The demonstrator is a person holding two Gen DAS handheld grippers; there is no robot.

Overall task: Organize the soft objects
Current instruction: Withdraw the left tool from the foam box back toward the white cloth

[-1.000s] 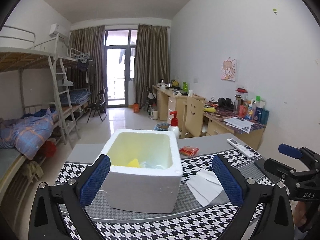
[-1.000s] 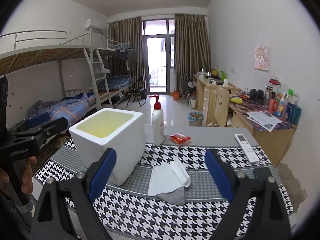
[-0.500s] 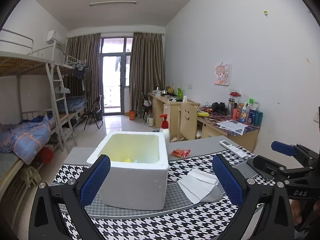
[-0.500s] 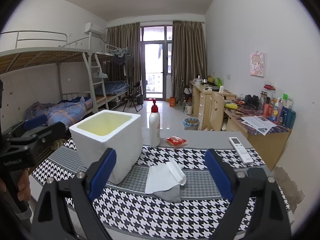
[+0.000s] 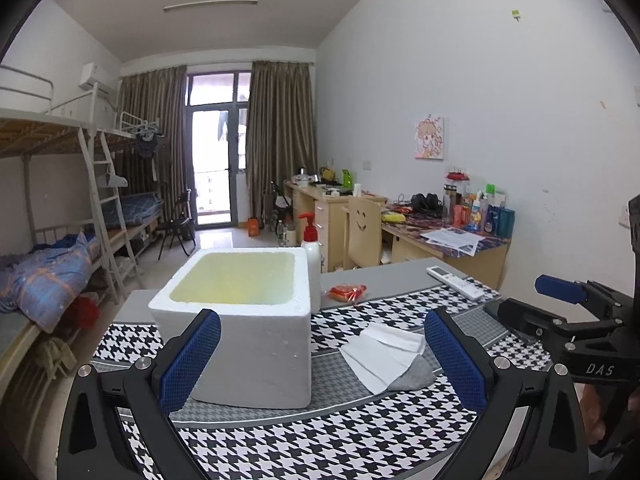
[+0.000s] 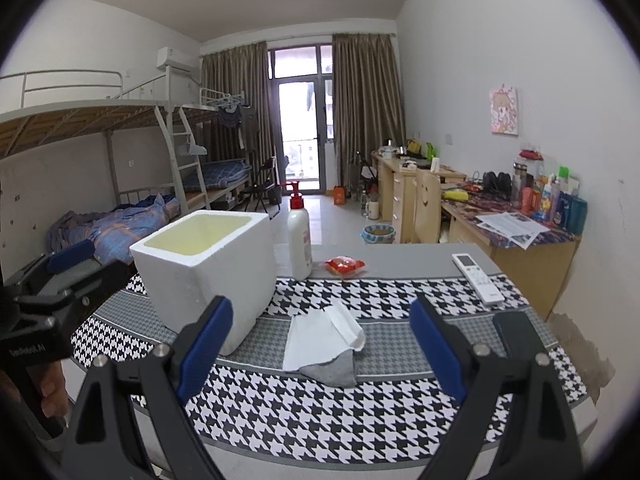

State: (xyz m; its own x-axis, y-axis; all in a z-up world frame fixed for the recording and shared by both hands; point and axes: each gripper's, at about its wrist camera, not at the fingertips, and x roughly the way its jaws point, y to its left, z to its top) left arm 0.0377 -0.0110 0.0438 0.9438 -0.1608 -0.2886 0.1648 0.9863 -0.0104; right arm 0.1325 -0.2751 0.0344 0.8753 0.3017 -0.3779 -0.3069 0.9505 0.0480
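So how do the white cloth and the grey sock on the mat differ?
The white cloth is larger and partly folded over, while the grey sock shows only one end. The cloth lies on top; the sock lies beneath, poking out toward the camera. Both rest on the houndstooth mat beside the foam box, untouched by either gripper.

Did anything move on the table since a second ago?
Only the cameras: both open grippers, left and right, sank a bit, so the inside of the foam box is hidden now. Nothing was grabbed or dropped. The box, the sock and the bottle stayed put.
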